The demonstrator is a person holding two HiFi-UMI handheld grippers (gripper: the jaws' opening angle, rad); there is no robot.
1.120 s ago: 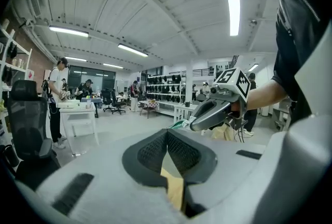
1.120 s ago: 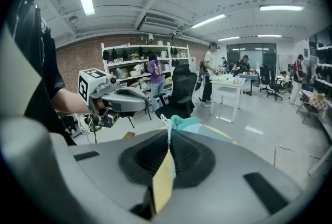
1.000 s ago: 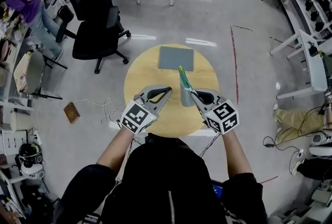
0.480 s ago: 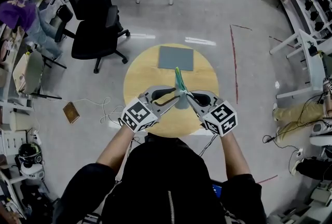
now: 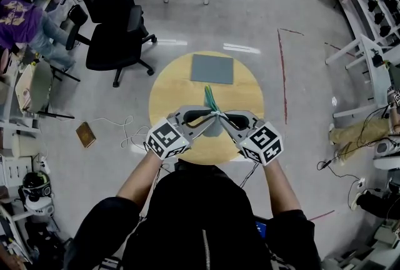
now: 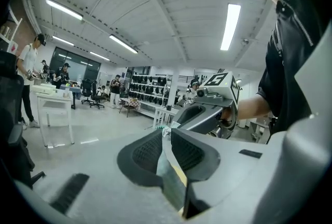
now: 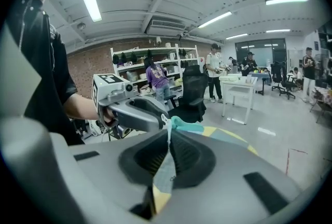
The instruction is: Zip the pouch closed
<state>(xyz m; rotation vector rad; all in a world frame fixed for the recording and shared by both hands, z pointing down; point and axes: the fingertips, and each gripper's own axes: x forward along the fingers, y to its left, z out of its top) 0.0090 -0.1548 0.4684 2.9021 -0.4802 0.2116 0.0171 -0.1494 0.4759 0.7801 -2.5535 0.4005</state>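
Two grippers meet over the middle of the table with the pouch pinched between them.

Left gripper (image 5: 209,117): jaws have just been closing and are now narrowed onto pouch fabric. Its own view shows grey cloth filling the gap with both pads on it. It grips near the teal top end, where a pale tab or cord shows. Probably the zip pull, can't confirm.

Pouch (image 5: 212,105): held on edge, roughly upright, teal end pointing away from the person, over the round yellow table (image 5: 172,97). Can't tell if its lower edge touches the top.

Right gripper (image 5: 224,117): jaws nearly fully together, clamped on a thin strip of the pouch's edge, grey with a yellow patch. Reads as the anchor: it keeps the fabric taut so the other side can run the slider.

Grey mat (image 5: 212,70) lies further back on the table, apart from all this.

Pouch contents: not visible. The mouth is edge-on, so I can't read how far the zip is closed.
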